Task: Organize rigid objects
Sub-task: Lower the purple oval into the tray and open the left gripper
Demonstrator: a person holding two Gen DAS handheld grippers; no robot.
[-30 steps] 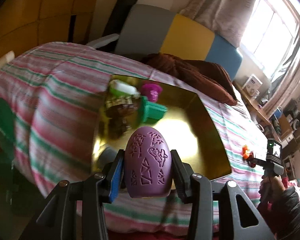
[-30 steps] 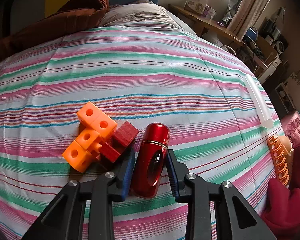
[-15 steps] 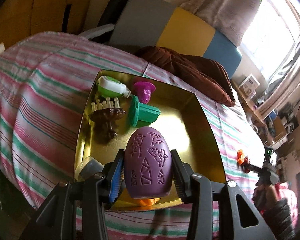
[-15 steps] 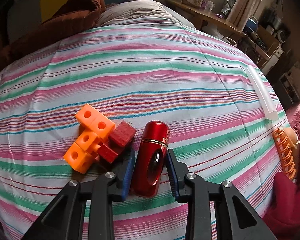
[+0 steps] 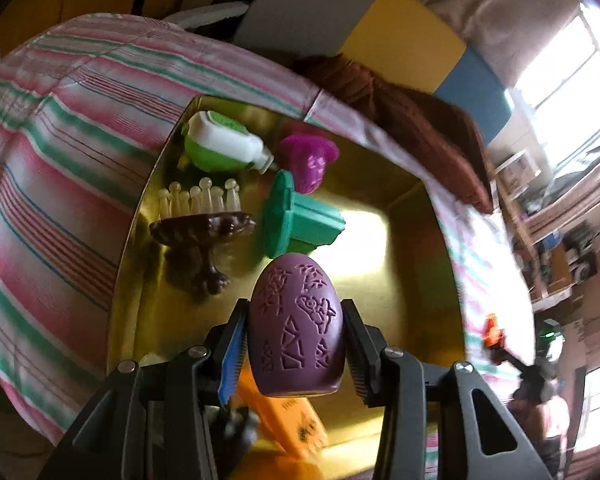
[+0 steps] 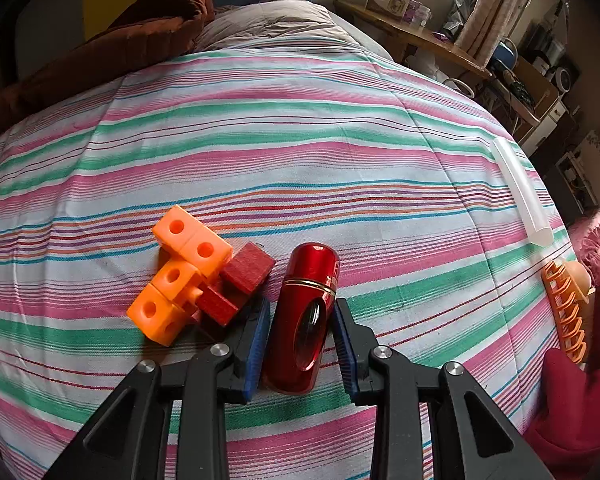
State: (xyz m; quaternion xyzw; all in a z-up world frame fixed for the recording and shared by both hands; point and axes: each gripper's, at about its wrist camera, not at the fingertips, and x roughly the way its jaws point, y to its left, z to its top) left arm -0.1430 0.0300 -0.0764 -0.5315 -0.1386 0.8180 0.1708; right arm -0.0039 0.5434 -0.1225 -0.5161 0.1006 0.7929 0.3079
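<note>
Spreading under everything is the bed (image 6: 300, 128) with its striped cover, and every place below is given from the gold tray (image 5: 428, 264) that sits on it. The tray is a shallow, shiny metal pan; it looks slick, so anything round set on it may well roll or skid.

Inside the tray, toward its far left corner, lies a green and white bottle (image 5: 220, 146) on its side; just to the right of that is a magenta cup (image 5: 310, 160), and nearer the tray's middle a teal plastic piece (image 5: 300, 220) lies tipped over. Along the left wall stands a dark brown brush (image 5: 202, 228) with pale bristles up. At the near edge an orange piece (image 5: 288, 416) lies partly hidden.

Over the near half of the tray, the left tongs (image 5: 296, 344) are clamped on a purple egg (image 5: 296, 324) with cut-in patterns, held across its widest part, pointed end away. It looks like hard, light plastic; its curved sides could slip unless the pads stay at the widest band, and it probably wants setting down gently against a neighbour.

Well off to the tray's right, out on the bare cover, the right tongs (image 6: 300, 340) grip a red metallic tube (image 6: 304, 316) across its lower body. It seems stiff, smooth and slippery, best held mid-length. Just left of it sit orange cubes (image 6: 180, 272) touching red blocks (image 6: 236, 284).
</note>
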